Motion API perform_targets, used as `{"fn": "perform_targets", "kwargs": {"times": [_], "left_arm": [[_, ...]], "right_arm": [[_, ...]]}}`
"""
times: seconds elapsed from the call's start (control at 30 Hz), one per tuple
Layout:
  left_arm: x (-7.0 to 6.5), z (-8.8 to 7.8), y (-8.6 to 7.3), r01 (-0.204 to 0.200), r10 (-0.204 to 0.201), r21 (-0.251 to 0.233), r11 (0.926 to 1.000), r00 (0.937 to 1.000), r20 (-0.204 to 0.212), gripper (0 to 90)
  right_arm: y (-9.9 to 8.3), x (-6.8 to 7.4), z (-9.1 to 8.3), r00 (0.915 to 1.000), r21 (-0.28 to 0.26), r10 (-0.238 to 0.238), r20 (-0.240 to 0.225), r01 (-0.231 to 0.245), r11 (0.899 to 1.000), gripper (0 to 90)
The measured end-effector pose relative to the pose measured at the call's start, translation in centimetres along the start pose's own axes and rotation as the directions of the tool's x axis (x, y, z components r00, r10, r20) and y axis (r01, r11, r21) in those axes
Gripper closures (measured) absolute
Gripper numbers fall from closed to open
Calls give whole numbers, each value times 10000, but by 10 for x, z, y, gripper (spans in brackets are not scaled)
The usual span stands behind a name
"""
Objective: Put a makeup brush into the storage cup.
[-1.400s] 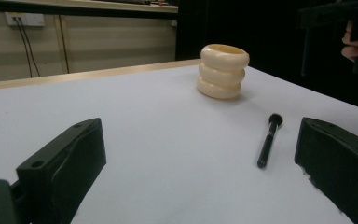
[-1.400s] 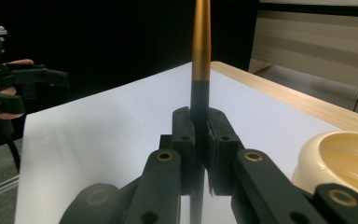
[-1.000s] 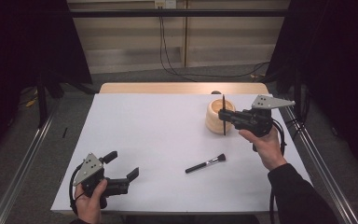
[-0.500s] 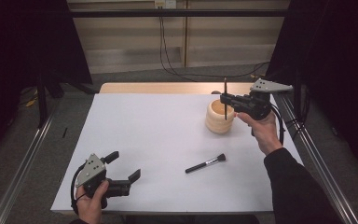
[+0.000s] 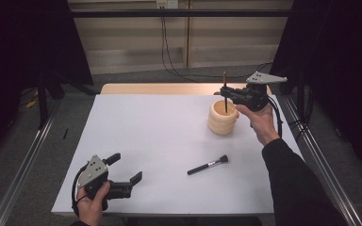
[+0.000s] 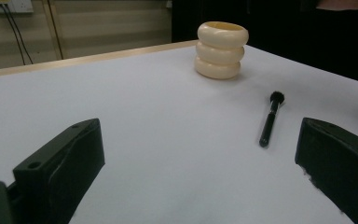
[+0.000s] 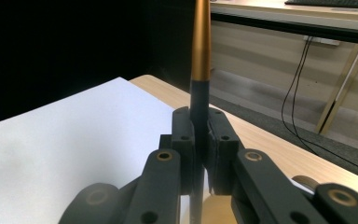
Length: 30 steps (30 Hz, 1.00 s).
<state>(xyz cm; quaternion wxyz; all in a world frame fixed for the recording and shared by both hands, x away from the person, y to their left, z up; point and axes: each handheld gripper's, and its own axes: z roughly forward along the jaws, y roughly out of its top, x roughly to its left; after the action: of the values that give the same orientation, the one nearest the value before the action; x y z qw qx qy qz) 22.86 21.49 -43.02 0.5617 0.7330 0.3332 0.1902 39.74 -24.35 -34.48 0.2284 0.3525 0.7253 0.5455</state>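
Brush (image 5: 225, 92) stands upright, clamped in right hand-held gripper (image 5: 227, 93) directly above ribbed holder (image 5: 222, 122).

Thin brush (image 7: 200, 70): top end cut off by the upper edge of the right gripper view; lower end hidden behind the jaws there, and in the high view it ends inside the cream holder (image 5: 222, 123), bristles unseen.
Cream holder: interior hidden in the left gripper view.
Left gripper (image 6: 200, 186): both jaws cut off at the bottom edge.
Near brush (image 5: 208, 165): handle markings, possibly present, too small to tell.
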Motion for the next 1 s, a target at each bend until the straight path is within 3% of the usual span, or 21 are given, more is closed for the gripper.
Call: {"fn": "perform_targets", "kwargs": {"times": [0.33, 0.6, 1.0], "left_arm": [[3, 1, -1, -11, 12, 62, 10000, 9999, -137, 13], [4, 1, -1, 107, -107, 35, 9999, 9998, -158, 14], [3, 1, 0, -152, 154, 125, 9998, 9998, -160, 14]], "right_arm": [[-5, -14, 11, 9987, 178, 19, 500, -28, 9998, 831], [-15, -21, 22, 9985, 330, 54, 543, -72, 9994, 831], [-23, -19, 34, 9982, 471, 96, 599, -124, 9988, 831]]}}
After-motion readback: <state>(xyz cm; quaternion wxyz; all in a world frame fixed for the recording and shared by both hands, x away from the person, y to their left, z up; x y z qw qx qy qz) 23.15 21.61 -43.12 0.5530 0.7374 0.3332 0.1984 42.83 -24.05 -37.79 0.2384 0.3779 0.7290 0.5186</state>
